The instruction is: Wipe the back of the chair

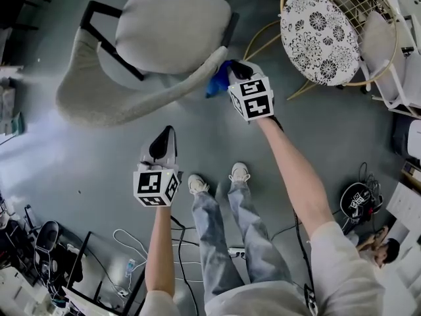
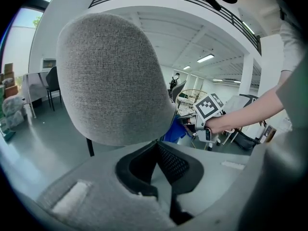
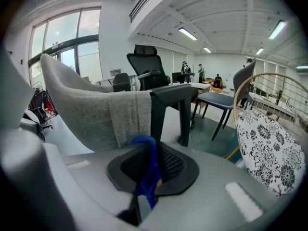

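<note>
**Head view:** Each gripper carries a cube with black-and-white square markers, one cube (image 1: 251, 99) on the right and one (image 1: 156, 186) on the left. The grey fabric chair (image 1: 131, 101) stands on the grey floor (image 1: 79, 170) at upper left, its curved back facing the person. The right gripper (image 1: 238, 70) holds a blue cloth (image 1: 217, 81) against the right end of that back's rim. The left gripper (image 1: 162, 145) hangs lower, apart from the chair, above the floor. A round black-and-white floral cushion (image 1: 319, 38) lies in a gold wire chair (image 1: 355, 5) at upper right.

**Left gripper view:** The chair's back (image 2: 110, 76) fills the upper left, a rounded shell of coarse grey weave. The left gripper (image 2: 156, 148) has its 2 black pads closed together with nothing between them. Only this view shows the blue cloth (image 2: 174, 131) peeking from behind the back's lower right edge, with the right gripper (image 2: 190, 124) and its marker cube just beside it.

**Right gripper view:** The right gripper (image 3: 151, 153) is clamped on the blue cloth (image 3: 147, 182), which stands up between its pads. Beyond it the chair (image 3: 82, 109) shows side-on, with a seamed grey panel and a black frame (image 3: 168, 105). A black office chair (image 3: 147, 69) stands farther back, and the floral cushion (image 3: 274, 153) is at right.
</note>
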### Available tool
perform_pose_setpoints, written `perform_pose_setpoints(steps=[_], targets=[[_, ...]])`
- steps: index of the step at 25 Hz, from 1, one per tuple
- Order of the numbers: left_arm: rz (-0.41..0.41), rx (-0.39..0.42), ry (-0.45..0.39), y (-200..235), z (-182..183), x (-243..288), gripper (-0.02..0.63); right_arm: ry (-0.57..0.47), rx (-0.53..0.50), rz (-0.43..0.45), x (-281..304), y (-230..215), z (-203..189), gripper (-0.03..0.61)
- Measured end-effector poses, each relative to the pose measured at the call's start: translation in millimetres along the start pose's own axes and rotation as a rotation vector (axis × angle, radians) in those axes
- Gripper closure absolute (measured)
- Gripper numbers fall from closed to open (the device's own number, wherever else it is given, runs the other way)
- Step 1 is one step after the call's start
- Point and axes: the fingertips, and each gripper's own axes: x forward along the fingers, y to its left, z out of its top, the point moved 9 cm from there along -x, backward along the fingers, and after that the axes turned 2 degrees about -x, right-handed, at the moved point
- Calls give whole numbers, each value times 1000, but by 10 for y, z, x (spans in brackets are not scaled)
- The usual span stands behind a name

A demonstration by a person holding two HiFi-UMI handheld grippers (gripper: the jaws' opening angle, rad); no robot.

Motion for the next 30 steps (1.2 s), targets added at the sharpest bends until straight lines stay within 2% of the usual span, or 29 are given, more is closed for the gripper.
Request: perform_pose_setpoints(steps=[10, 14, 23, 30], targets=[[-1, 9, -1, -12, 14, -30, 611, -12, -13, -6, -142, -5, -51, 548], [-1, 6, -10, -36, 27, -59, 611, -60, 6, -16, -329, 32, -64, 548], [-13, 16, -37, -154, 89, -242, 611, -193, 14, -34, -1187, 269, -147, 548], [-10, 12, -58, -263, 21, -505, 611, -202, 7, -52, -1858, 496, -467, 549]])
